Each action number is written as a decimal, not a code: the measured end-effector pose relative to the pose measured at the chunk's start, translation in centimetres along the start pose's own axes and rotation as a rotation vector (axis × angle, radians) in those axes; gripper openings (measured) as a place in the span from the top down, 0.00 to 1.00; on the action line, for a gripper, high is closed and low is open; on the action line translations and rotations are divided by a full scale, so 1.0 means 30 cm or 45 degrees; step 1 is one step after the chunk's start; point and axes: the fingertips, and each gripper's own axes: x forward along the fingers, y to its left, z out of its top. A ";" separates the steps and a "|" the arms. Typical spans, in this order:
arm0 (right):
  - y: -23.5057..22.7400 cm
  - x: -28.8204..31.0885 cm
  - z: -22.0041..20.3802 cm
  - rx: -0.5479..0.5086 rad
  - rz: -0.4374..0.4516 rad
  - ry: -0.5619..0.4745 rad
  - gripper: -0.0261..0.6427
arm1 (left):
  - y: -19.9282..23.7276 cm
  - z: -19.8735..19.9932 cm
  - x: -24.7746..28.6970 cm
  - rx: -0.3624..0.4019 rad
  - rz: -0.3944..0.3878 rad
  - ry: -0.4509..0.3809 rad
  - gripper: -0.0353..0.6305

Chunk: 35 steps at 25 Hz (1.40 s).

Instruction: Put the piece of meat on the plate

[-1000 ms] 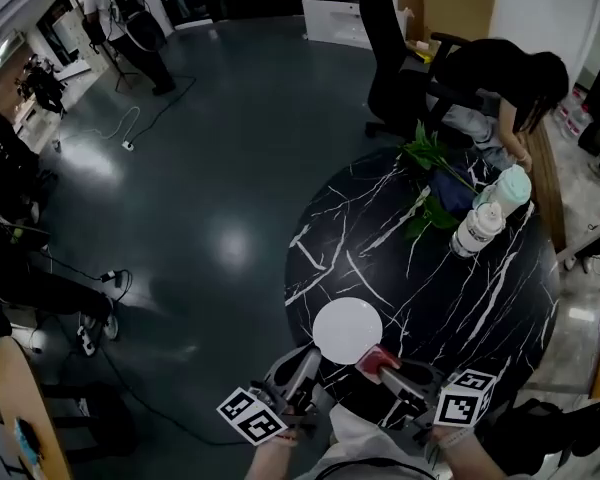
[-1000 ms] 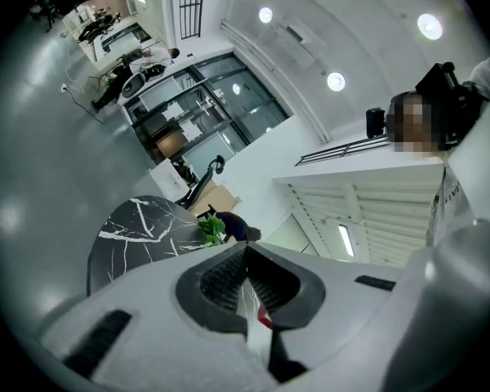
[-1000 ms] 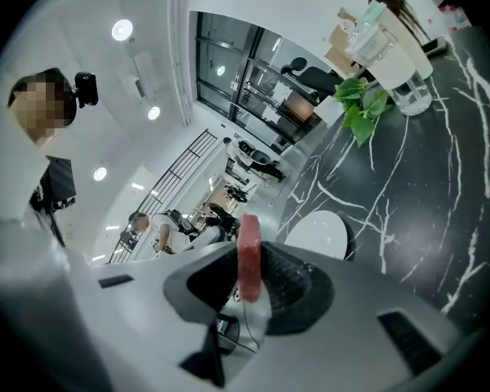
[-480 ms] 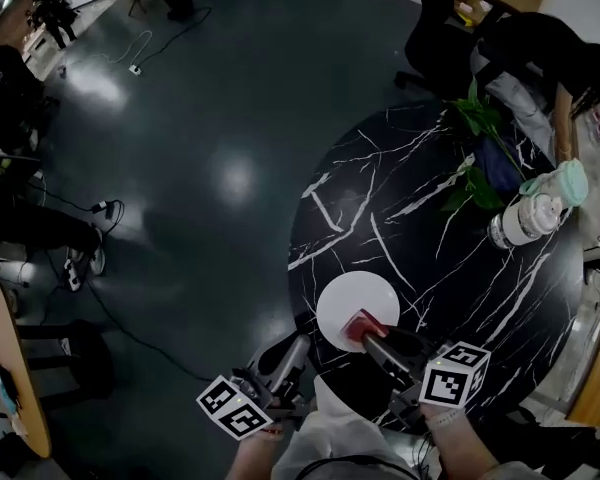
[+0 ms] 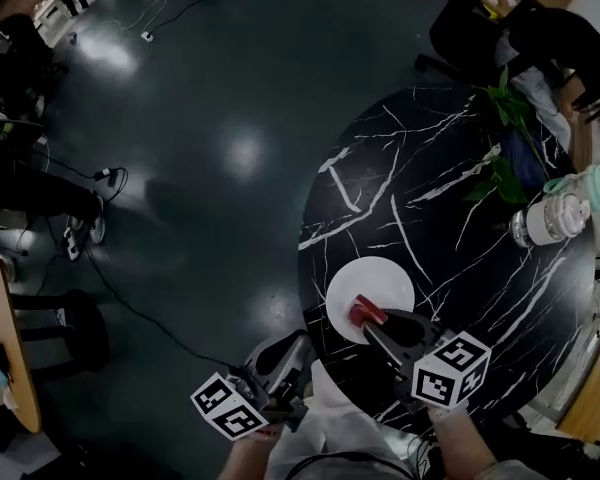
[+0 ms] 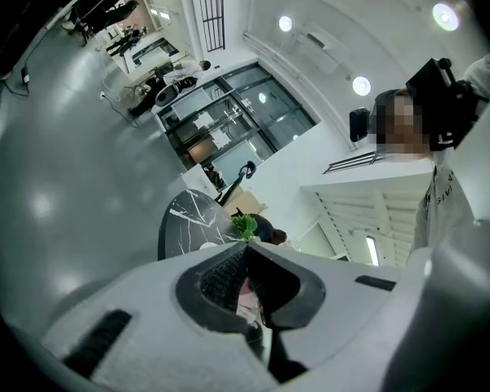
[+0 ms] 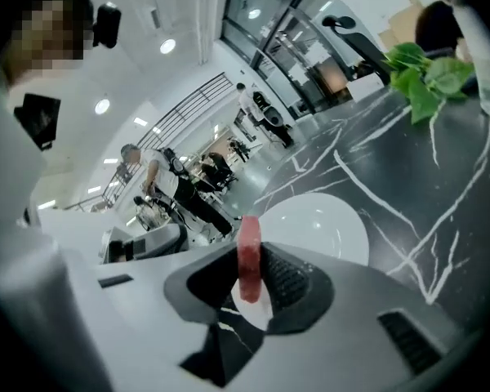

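A round white plate (image 5: 375, 276) lies near the front edge of the black marble table (image 5: 460, 258). My right gripper (image 5: 372, 320) is shut on the piece of meat (image 5: 364, 312), a red slab held on edge over the plate's near part. In the right gripper view the meat (image 7: 249, 247) stands upright between the pads of the right gripper (image 7: 250, 260), with the plate (image 7: 327, 227) just beyond. My left gripper (image 5: 292, 356) hangs off the table's left edge, over the floor. In the left gripper view the left gripper (image 6: 245, 250) has its tips together and nothing in them.
A green plant (image 5: 505, 173) and a white lidded jar (image 5: 550, 218) stand at the table's far right. A person (image 5: 560, 38) sits by an office chair (image 5: 460, 23) beyond the table. Cables run across the dark floor (image 5: 180, 168) on the left.
The right gripper has carried the meat from the plate's near right rim to over the plate. Both grippers have come lower.
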 end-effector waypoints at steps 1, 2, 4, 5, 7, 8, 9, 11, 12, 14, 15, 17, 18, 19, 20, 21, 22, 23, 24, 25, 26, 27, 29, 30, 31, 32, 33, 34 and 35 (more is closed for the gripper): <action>0.002 0.000 0.002 -0.063 -0.014 0.010 0.83 | -0.002 -0.001 -0.002 0.000 -0.001 -0.001 0.93; 0.001 0.000 0.005 -0.120 -0.033 0.018 0.83 | -0.004 -0.002 -0.003 0.002 -0.002 -0.001 0.93; -0.006 0.001 0.012 -0.224 -0.082 0.036 0.83 | -0.009 -0.001 -0.004 0.005 -0.004 -0.002 0.93; -0.011 0.001 0.014 -0.272 -0.108 0.044 0.83 | -0.013 -0.002 -0.004 0.007 -0.004 -0.001 0.93; -0.020 0.000 0.018 -0.338 -0.144 0.053 0.83 | -0.019 -0.004 -0.002 0.014 -0.004 -0.001 0.93; -0.024 -0.001 0.021 -0.354 -0.155 0.055 0.83 | -0.022 -0.005 0.001 0.021 -0.005 0.001 0.93; -0.029 -0.001 0.024 -0.361 -0.164 0.056 0.83 | -0.025 -0.007 0.004 0.032 -0.006 0.005 0.93; -0.038 -0.003 0.030 -0.365 -0.188 0.052 0.82 | -0.032 -0.008 0.013 0.056 -0.011 0.015 0.93; -0.043 -0.004 0.033 -0.365 -0.204 0.048 0.81 | -0.035 -0.006 0.016 0.063 -0.016 0.017 0.93; -0.056 -0.007 0.038 -0.370 -0.237 0.040 0.78 | -0.041 0.001 0.022 0.065 -0.026 0.011 0.93; -0.063 -0.009 0.041 -0.376 -0.252 0.038 0.77 | -0.044 0.005 0.024 0.065 -0.031 0.008 0.93; -0.077 -0.013 0.045 -0.400 -0.285 0.038 0.75 | -0.049 0.009 0.025 0.065 -0.038 0.003 0.93; -0.084 -0.015 0.045 -0.421 -0.303 0.043 0.74 | -0.051 0.010 0.024 0.065 -0.040 0.002 0.93; -0.090 -0.017 0.045 -0.447 -0.321 0.051 0.74 | -0.051 0.010 0.022 0.063 -0.040 0.001 0.93; -0.093 -0.018 0.045 -0.476 -0.336 0.056 0.73 | -0.050 0.010 0.019 0.061 -0.038 0.000 0.93; -0.095 -0.021 0.048 -0.505 -0.352 0.055 0.73 | -0.048 0.009 0.016 0.059 -0.036 -0.001 0.93; -0.094 -0.025 0.054 -0.533 -0.369 0.045 0.72 | -0.047 0.009 0.013 0.057 -0.034 -0.003 0.93; -0.092 -0.031 0.065 -0.562 -0.387 0.029 0.71 | -0.046 0.010 0.010 0.056 -0.033 -0.005 0.93; -0.089 -0.038 0.076 -0.587 -0.404 0.012 0.70 | -0.046 0.011 0.008 0.056 -0.032 -0.008 0.93; -0.085 -0.045 0.087 -0.605 -0.417 -0.004 0.69 | -0.047 0.013 0.006 0.056 -0.031 -0.010 0.93; -0.080 -0.050 0.095 -0.613 -0.423 -0.018 0.67 | -0.049 0.016 0.005 0.056 -0.032 -0.012 0.93; -0.075 -0.054 0.101 -0.612 -0.422 -0.027 0.66 | -0.051 0.018 0.004 0.056 -0.032 -0.014 0.93; -0.062 -0.061 0.107 -0.591 -0.407 -0.041 0.65 | -0.059 0.021 0.005 0.057 -0.036 -0.014 0.93; -0.053 -0.065 0.109 -0.575 -0.395 -0.047 0.65 | -0.064 0.023 0.007 0.058 -0.040 -0.013 0.93; -0.044 -0.070 0.110 -0.557 -0.380 -0.053 0.65 | -0.070 0.025 0.011 0.061 -0.045 -0.011 0.93; -0.033 -0.074 0.110 -0.538 -0.362 -0.057 0.65 | -0.077 0.027 0.014 0.065 -0.051 -0.009 0.93; -0.020 -0.078 0.109 -0.515 -0.339 -0.059 0.65 | -0.084 0.028 0.018 0.069 -0.056 -0.006 0.93; -0.006 -0.081 0.106 -0.488 -0.311 -0.061 0.65 | -0.092 0.031 0.022 0.073 -0.062 -0.004 0.93; 0.010 -0.083 0.103 -0.458 -0.279 -0.063 0.65 | -0.099 0.034 0.026 0.078 -0.070 -0.002 0.93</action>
